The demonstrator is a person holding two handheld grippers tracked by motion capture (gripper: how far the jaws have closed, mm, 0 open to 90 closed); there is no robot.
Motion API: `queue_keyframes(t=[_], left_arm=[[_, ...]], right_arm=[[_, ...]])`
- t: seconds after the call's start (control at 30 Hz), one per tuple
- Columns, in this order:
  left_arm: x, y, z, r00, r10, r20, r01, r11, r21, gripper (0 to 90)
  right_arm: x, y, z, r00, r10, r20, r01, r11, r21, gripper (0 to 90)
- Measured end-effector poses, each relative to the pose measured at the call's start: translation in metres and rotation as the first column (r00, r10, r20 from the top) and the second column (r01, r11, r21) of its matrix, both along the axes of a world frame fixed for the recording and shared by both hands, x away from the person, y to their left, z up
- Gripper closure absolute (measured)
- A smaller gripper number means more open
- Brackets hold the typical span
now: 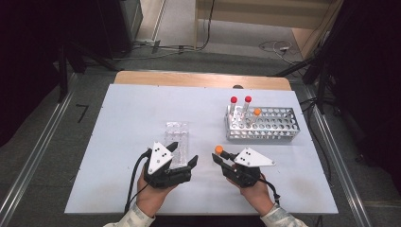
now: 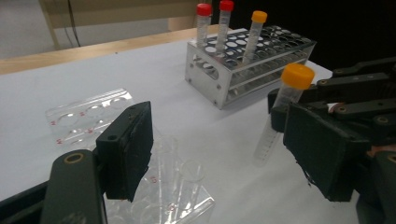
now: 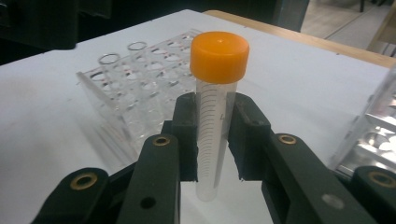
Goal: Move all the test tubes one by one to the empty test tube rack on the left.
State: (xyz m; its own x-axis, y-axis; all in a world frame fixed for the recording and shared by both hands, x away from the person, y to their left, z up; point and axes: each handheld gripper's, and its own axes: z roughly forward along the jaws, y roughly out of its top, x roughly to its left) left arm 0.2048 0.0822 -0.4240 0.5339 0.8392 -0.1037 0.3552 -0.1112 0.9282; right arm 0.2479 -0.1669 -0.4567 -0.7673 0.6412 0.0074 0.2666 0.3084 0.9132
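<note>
1. Right gripper (image 1: 219, 157): jaws clamped narrow on an orange-capped tube (image 1: 219, 150), pads pressing both sides of the clear barrel just below the cap; tube stands upright between them in the right gripper view (image 3: 214, 135).
2. Tube: clear plastic with printed graduation marks, orange screw cap with ribbed edge, bottom end hanging free below the pads. In the high view it sits above the table near the front, between the clear rack and the metal rack.
3. Left gripper (image 1: 183, 153): jaws wide apart, pads on nothing. They straddle the near end of the clear plastic rack (image 1: 178, 138); cannot tell if a jaw touches it.
4. Clear rack: transparent acrylic, flat rectangular top plate with round holes, small red marks by the holes (image 2: 88, 116). Two open clear tubes without caps stand in it near the left jaw (image 2: 189, 182).
5. Metal rack (image 1: 279, 135): shiny perforated box, many round holes in rows, at the right rear of the table, well apart from both grippers.
6. In the metal rack at its left end: two red-capped tubes (image 1: 233, 105) (image 1: 248, 104) and one orange-capped tube in the rack (image 1: 256, 115), all standing slightly tilted.
7. Table (image 1: 127, 123): smooth white sheet over a wooden top, wood edge visible at the far side.
8. Person's hands grip both gripper bodies from the bottom edge; grey three-cornered plates on top, black cables trailing.
</note>
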Motion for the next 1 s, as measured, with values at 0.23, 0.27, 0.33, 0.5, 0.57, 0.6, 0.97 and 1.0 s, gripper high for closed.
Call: queue_keyframes(t=[0.23,0.27,0.33,0.5,0.57,0.6,0.97,1.0], left_arm=[[-0.004,-0.018,0.000,0.9982,-0.059,-0.001,0.059,0.9982,-0.011,26.8],[-0.004,-0.023,0.000,0.9973,-0.073,-0.004,0.073,0.9973,-0.011,26.8],[-0.004,-0.027,-0.001,0.9961,-0.088,-0.007,0.088,0.9961,-0.010,28.2],[-0.005,-0.032,-0.002,0.9932,-0.117,-0.003,0.117,0.9932,0.000,36.1],[-0.005,-0.033,-0.003,0.9917,-0.129,-0.002,0.129,0.9917,0.000,43.5],[-0.005,-0.033,-0.003,0.9908,-0.135,-0.001,0.135,0.9908,0.002,48.0],[-0.004,-0.032,-0.004,0.9871,-0.160,-0.008,0.160,0.9870,0.014,68.7],[-0.004,-0.032,-0.004,0.9870,-0.161,-0.007,0.161,0.9869,0.014,69.0]], right_arm=[[-0.009,0.013,-0.002,0.9985,0.053,-0.009,-0.053,0.9985,-0.010,71.0],[-0.011,0.015,-0.003,0.9981,0.061,-0.011,-0.061,0.9981,-0.010,71.0],[-0.014,0.018,-0.003,0.9972,0.074,-0.014,-0.074,0.9972,-0.011,71.0],[-0.019,0.024,-0.004,0.9944,0.104,-0.016,-0.105,0.9943,-0.019,71.0],[-0.020,0.025,-0.004,0.9941,0.107,-0.016,-0.107,0.9940,-0.020,71.0],[-0.020,0.025,-0.004,0.9941,0.107,-0.016,-0.108,0.9940,-0.020,71.0],[-0.021,0.026,-0.004,0.9933,0.114,-0.018,-0.114,0.9933,-0.016,71.0],[-0.022,0.026,-0.004,0.9933,0.114,-0.019,-0.114,0.9934,-0.015,71.0]])
